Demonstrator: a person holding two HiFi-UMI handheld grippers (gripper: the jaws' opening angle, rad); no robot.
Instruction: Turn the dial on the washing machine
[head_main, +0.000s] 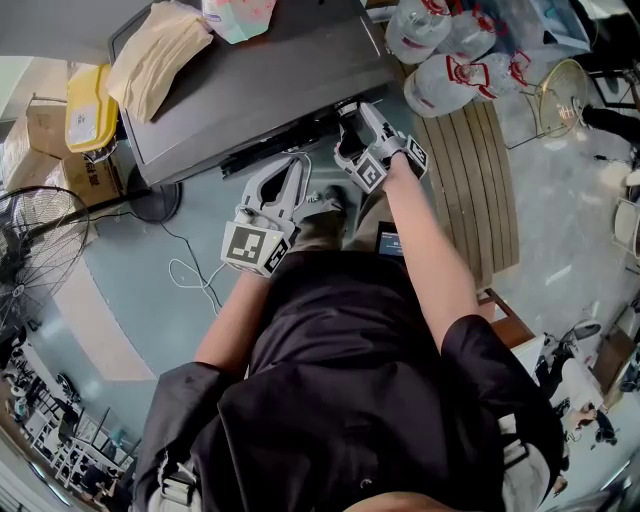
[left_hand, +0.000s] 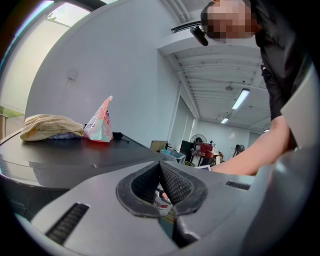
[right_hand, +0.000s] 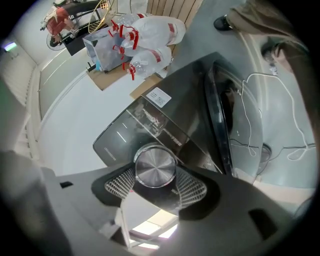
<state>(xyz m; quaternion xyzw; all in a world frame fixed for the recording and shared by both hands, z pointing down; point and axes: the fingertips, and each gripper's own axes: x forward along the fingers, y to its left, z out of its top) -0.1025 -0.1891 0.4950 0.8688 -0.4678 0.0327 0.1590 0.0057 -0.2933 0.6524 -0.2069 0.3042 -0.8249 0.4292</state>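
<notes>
The right gripper (right_hand: 155, 184) is closed on the round brushed-metal dial (right_hand: 155, 166), which sits on the front panel of the dark grey washing machine (head_main: 250, 90). The left gripper (left_hand: 160, 167) is closed and holds nothing, near the machine's front.

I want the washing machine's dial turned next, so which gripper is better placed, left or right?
Right. The right gripper has its jaws closed on the dial of the washing machine. The left gripper is shut on nothing, away from the dial.
</notes>
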